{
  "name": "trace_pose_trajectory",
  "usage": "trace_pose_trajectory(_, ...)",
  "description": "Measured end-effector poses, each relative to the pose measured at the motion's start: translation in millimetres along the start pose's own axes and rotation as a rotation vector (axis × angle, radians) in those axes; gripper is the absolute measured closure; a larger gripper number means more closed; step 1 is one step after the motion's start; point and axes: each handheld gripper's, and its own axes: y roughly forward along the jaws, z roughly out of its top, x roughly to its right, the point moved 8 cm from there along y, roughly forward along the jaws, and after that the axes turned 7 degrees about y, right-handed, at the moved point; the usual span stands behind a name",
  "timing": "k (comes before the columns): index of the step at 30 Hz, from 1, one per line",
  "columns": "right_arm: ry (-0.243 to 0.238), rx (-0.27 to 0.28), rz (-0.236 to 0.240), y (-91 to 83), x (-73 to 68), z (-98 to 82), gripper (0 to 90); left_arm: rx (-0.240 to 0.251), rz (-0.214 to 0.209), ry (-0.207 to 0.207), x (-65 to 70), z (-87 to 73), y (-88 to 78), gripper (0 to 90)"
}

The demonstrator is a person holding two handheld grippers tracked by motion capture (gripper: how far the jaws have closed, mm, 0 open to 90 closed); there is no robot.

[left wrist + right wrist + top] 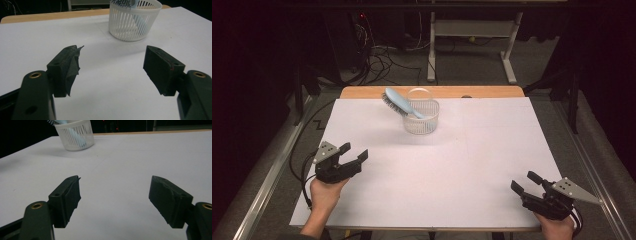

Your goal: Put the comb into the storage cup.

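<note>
A white slotted basket (421, 118) stands on the white table sheet (437, 165) toward the far middle. A light blue hairbrush (398, 103) leans in it, bristle head sticking out over the left rim. The basket (133, 21) appears ahead in the left gripper view, and the basket (75, 135) sits at the upper left of the right gripper view. My left gripper (353, 151) is open at the near left, nothing between its jaws. My right gripper (525, 182) is open at the near right, also empty. Both point toward the basket from well short of it.
A wooden table edge (432, 92) runs behind the sheet. Beyond it are cables on the floor (382, 60) and a white table frame (472, 35). Metal rails (267, 175) flank the table. A torn pad hangs off one left fingertip (72, 65).
</note>
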Motion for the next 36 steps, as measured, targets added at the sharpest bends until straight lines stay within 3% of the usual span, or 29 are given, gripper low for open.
trace_pose_trajectory(19,0.000,-0.003,0.001,0.1,-0.3,-0.3,26.0,0.006,0.003,-0.025,-0.5,-30.1,-10.3,29.3)
trace_pose_trajectory(30,0.002,-0.006,0.000,0.4,0.1,-0.6,25.9,0.013,0.008,-0.051,-3.1,-39.8,-12.9,29.1)
trace_pose_trajectory(36,0.000,-0.004,-0.001,0.1,-0.1,-0.4,25.9,-0.012,0.003,-0.070,-0.4,-52.4,-12.9,28.6)
